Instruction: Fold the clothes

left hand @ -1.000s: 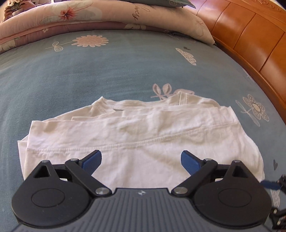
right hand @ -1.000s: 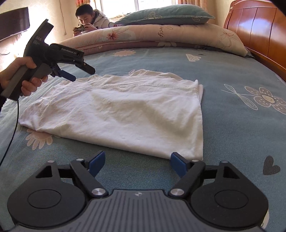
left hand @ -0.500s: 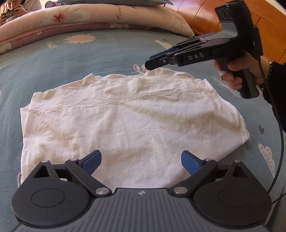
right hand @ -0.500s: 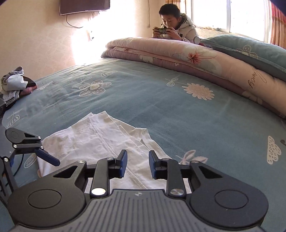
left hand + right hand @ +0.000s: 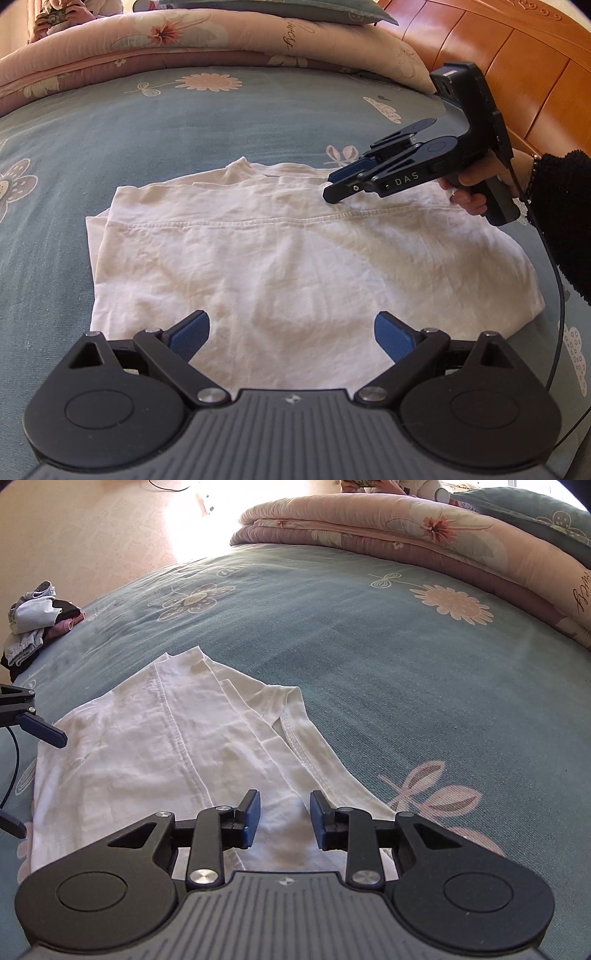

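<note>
Left gripper (image 5: 291,332) at 6 o'clock, jaws spread wide above near hem of folded white shirt (image 5: 288,266) lying mid-bed (image 5: 184,122). Right gripper (image 5: 284,819) at 2 o'clock over far collar edge, jaws narrow and opening, cloth between but not pinched. Beyond, rolled quilt (image 5: 221,40) at 12.

White T-shirt (image 5: 280,266), folded in layers, flat on the bed, hem seam across the top.
</note>
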Motion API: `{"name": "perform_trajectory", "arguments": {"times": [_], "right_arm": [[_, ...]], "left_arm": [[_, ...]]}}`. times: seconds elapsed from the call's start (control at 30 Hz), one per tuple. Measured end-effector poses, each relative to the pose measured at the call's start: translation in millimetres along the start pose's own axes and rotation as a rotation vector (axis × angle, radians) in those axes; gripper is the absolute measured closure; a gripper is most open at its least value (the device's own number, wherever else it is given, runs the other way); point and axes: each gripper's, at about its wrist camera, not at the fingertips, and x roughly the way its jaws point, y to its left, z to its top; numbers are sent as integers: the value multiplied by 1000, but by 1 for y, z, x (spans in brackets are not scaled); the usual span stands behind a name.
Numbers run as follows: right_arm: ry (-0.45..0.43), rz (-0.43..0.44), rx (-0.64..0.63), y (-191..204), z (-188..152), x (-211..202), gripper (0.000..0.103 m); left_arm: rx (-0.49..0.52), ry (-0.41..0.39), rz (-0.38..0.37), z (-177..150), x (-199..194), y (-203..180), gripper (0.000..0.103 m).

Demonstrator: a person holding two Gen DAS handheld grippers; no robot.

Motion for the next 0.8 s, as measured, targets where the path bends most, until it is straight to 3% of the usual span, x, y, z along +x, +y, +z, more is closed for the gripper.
{"name": "perform_trajectory", "arguments": {"times": [0.07,0.23,0.37,0.53,0.7,0.8], "right_arm": [[8,22,1,-3,3,2,63],[5,43,0,1,4,8,62],[11,8,-50,13,2,2,96],[-32,-78,-88,28,2,-5,100],[-74,-152,-28,17,9,-6,100],[-35,-169,-13,16,4,9,101]], "left_arm": [[1,5,1,-1,2,0,7],[2,11,13,-2,4,1,7],[-14,8,27,-1,5,5,7],[-10,3,36,-2,3,5,7],[-24,-10,25,-2,1,9,7],[-36,0,38,-2,3,12,7]]}}
